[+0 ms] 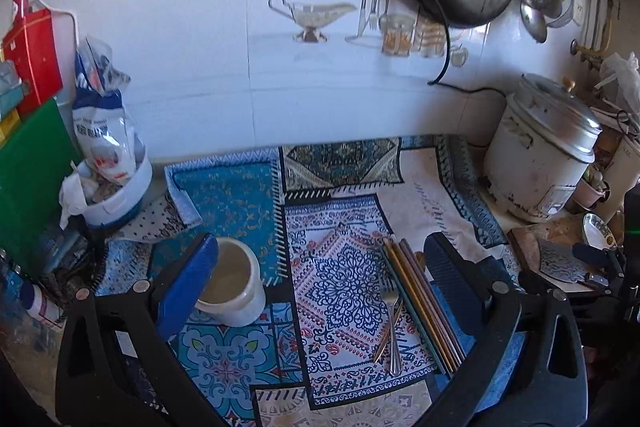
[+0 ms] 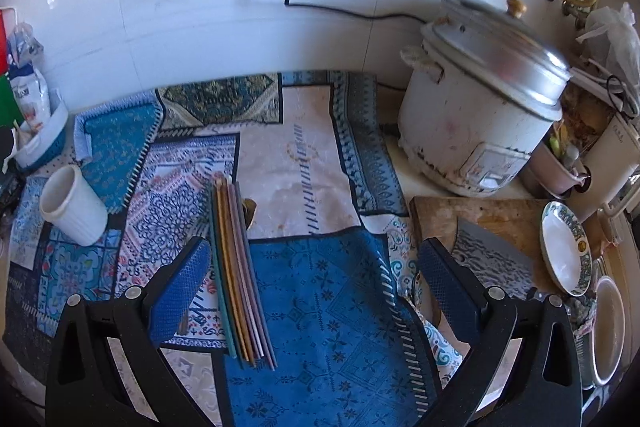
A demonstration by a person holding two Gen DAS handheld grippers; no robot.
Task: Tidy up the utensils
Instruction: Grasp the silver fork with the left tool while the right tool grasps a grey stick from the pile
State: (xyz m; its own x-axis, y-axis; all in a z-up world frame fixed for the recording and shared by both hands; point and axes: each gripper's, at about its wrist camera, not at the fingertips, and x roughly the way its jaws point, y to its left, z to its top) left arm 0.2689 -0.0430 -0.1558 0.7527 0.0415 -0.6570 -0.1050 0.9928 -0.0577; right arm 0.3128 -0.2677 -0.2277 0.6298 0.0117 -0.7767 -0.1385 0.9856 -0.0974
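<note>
On a counter covered with a patchwork-print blue, white and beige cloth, a bundle of long pastel-coloured chopsticks serves as the landmark. Just left of the bundle lie a silver metal fork and a thin gold-coloured utensil, crossed over each other and touching. Farther left of the chopsticks, well apart from them, stands an upright white cylindrical ceramic holder, with nothing visible inside.

The left gripper hovers with its blue-padded jaws spread wide and gripping nothing; the white holder sits by its left finger and the chopsticks just inside its right finger. The right gripper is likewise spread wide and holds nothing, with the chopsticks lying beside its left finger.

Behind and to the right of the chopsticks stands a worn white rice cooker with a metal lid. Right of them, a wooden cutting board carries a patterned cleaver and a white plate with a green rim.
</note>
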